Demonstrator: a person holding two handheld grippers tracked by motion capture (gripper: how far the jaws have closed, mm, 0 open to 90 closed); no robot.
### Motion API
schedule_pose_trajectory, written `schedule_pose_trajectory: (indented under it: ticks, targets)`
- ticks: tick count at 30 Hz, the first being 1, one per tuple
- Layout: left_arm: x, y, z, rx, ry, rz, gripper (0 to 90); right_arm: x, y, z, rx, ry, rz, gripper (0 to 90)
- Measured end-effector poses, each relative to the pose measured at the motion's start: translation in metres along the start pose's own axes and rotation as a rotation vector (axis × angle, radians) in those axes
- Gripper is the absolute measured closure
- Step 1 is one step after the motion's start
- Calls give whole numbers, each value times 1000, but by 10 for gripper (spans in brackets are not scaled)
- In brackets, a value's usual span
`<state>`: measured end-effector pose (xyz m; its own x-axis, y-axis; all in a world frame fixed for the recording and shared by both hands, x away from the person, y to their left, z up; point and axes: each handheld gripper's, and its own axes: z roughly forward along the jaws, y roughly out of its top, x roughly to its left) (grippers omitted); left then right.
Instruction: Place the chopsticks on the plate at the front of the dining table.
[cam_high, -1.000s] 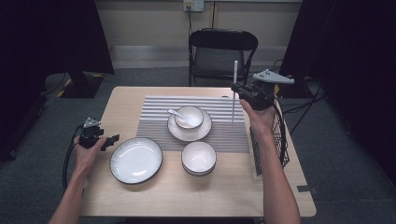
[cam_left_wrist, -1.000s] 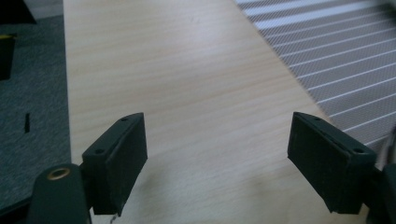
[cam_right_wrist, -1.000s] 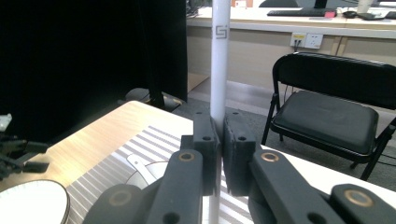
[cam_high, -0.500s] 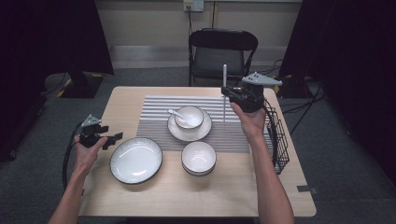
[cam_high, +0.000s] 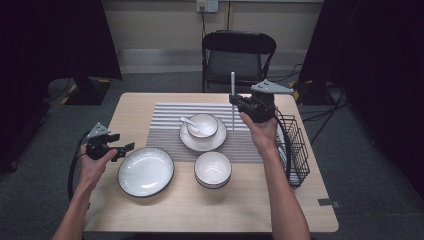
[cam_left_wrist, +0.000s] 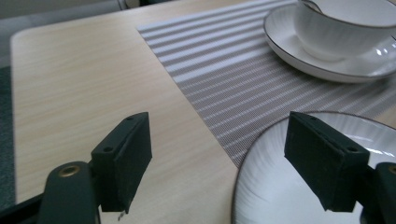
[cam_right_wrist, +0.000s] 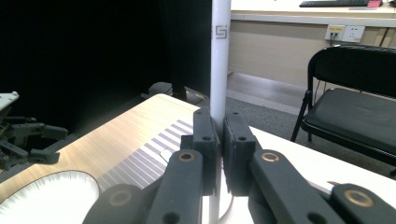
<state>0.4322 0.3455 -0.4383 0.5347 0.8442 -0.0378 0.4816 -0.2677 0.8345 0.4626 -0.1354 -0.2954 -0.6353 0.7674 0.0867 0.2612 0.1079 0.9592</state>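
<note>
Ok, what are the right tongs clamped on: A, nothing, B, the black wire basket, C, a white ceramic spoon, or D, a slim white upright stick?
D: in the right gripper view the right tongs pinch a slim white upright stick, which stands above the striped placemat in the high view.

Upright white chopstick (cam_high: 232, 100) over placemat (cam_high: 165, 117)

Marking on chopstick (cam_right_wrist: 220, 60), not clearly legible

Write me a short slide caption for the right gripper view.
Right gripper clamps an upright white chopstick above the striped placemat.
</note>
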Motion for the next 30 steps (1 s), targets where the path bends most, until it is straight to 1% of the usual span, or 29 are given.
schedule_pose_trajectory:
  ticks: [1, 2, 3, 4, 5, 6, 8, 10, 11, 12, 13, 15, 16, 17, 18, 21, 22, 23, 25, 26, 27, 29, 30]
  targets:
    - [-3, 1, -1, -2, -10, 4, 222, 1, 0, 1, -1, 2, 0, 855]
    - [-7, 3, -4, -21, -27, 12, 222, 4, 0, 2, -5, 8, -3, 855]
    - [-7, 3, -4, -21, -27, 12, 233, 5, 0, 3, -6, 13, -6, 855]
    - [-12, 6, -7, -37, -39, 16, 243, 7, 0, 4, -6, 15, -7, 855]
    - [-15, 7, -8, -44, -40, 25, 240, 8, 0, 4, -7, 19, -6, 855]
    - [-18, 8, -8, -52, -47, 22, 238, 10, 1, 5, -10, 24, -7, 855]
    - [-24, 10, -8, -49, -69, 32, 255, 13, 1, 7, -11, 31, -10, 855]
    - [-30, 13, -8, -51, -75, 48, 270, 16, 2, 9, -14, 42, -13, 855]
    - [-31, 15, -7, -44, -99, 52, 270, 17, 3, 9, -18, 47, -10, 855]
    - [-34, 16, -7, -52, -105, 53, 270, 19, 4, 10, -20, 54, -8, 855]
    - [-37, 18, -7, -63, -101, 60, 271, 20, 5, 11, -22, 60, -8, 855]
    - [-43, 22, -8, -80, -132, 67, 275, 24, 6, 13, -25, 72, -9, 855]
    - [-43, 22, -8, -80, -132, 67, 275, 24, 6, 13, -25, 72, -9, 855]
    - [-47, 24, -9, -95, -135, 86, 275, 25, 6, 14, -23, 81, -6, 856]
    - [-49, 26, -10, -100, -141, 97, 275, 28, 7, 16, -22, 91, -3, 856]
    - [-56, 30, -6, -112, -174, 87, 273, 34, 6, 20, -15, 107, -6, 856]
    - [-57, 30, -5, -112, -193, 83, 271, 35, 5, 21, -16, 111, -4, 855]
    - [-59, 30, -2, -109, -198, 91, 271, 37, 5, 22, -18, 115, -4, 856]
    - [-61, 30, 0, -104, -196, 93, 273, 38, 5, 23, -15, 117, -5, 855]
    - [-63, 30, 1, -102, -205, 92, 271, 40, 4, 26, -12, 126, -5, 855]
    - [-66, 31, 4, -105, -213, 100, 272, 42, 3, 28, -10, 130, -5, 855]
    - [-68, 33, 6, -115, -224, 109, 275, 45, 2, 31, -10, 133, -12, 855]
    - [-68, 33, 7, -126, -241, 109, 277, 46, 2, 33, -9, 139, -12, 855]
